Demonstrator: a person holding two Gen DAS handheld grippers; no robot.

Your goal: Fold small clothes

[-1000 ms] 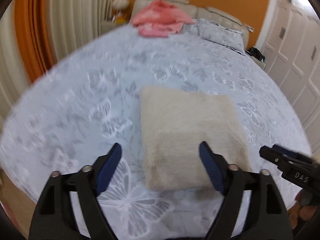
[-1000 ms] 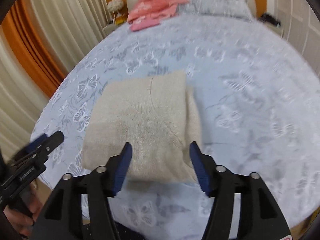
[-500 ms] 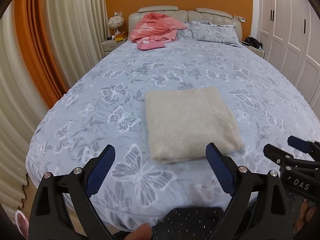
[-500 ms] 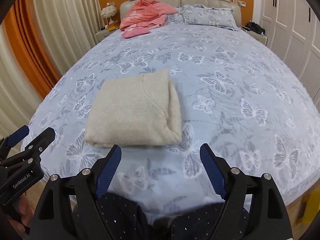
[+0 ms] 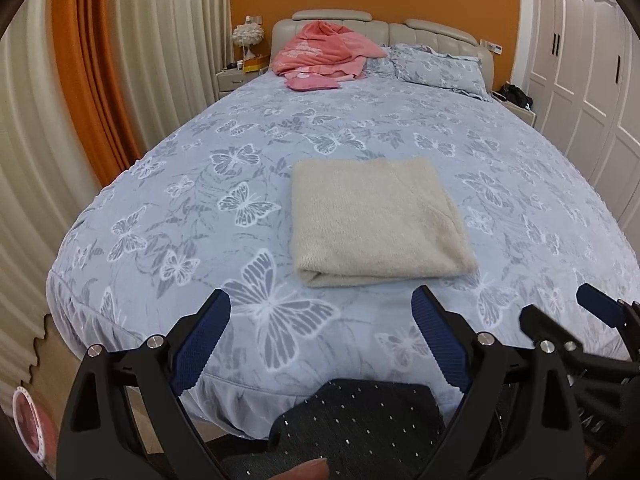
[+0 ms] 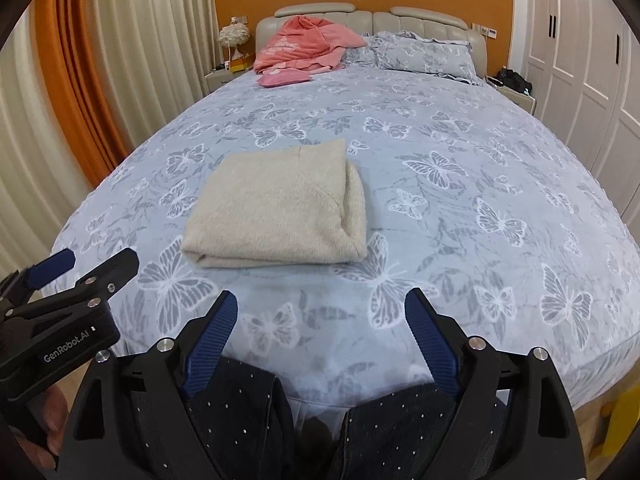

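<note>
A cream knitted garment [image 5: 376,220] lies folded into a neat rectangle near the foot of the bed; it also shows in the right wrist view [image 6: 280,208]. My left gripper [image 5: 320,312] is open and empty, held back from the bed's front edge, short of the garment. My right gripper [image 6: 320,312] is open and empty too, also back over the edge. Each gripper shows in the other's view: the right one [image 5: 568,320] at the right, the left one [image 6: 80,268] at the left.
The bed [image 5: 400,128] has a blue-grey butterfly cover. A pink garment pile [image 5: 320,54] lies against the headboard beside a pillow [image 5: 440,68]. Curtains [image 5: 80,80] hang at the left, white wardrobes [image 5: 580,60] at the right. The person's dark dotted trousers [image 6: 248,420] show below.
Both grippers have pulled back from the folded garment towards the foot of the bed and away from it. The garment stays where it lay.
</note>
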